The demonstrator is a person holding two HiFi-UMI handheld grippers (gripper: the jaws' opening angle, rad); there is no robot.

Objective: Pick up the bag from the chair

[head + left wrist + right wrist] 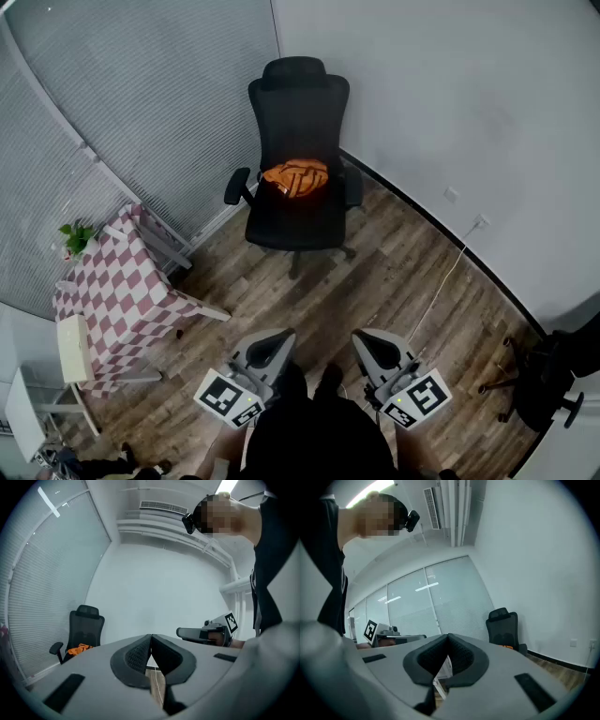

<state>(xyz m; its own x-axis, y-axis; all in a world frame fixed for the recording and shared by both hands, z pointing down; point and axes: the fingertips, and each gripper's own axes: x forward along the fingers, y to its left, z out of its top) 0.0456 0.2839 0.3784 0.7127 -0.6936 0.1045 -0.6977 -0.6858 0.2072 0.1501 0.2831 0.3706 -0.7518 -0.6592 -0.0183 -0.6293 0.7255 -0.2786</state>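
Observation:
An orange bag lies crumpled on the seat of a black office chair in the room's far corner. The bag shows small at the left of the left gripper view, and as an orange speck in the right gripper view. Both grippers are held close to the person's body, well short of the chair. My left gripper is shut with its jaws touching and nothing between them. My right gripper is shut and empty too. Each gripper sees the other: the right gripper and the left gripper.
A small table with a red-and-white checked cloth and a potted plant stands at the left by the blinds. A white cable runs over the wood floor from a wall socket. Another dark chair base sits at the right.

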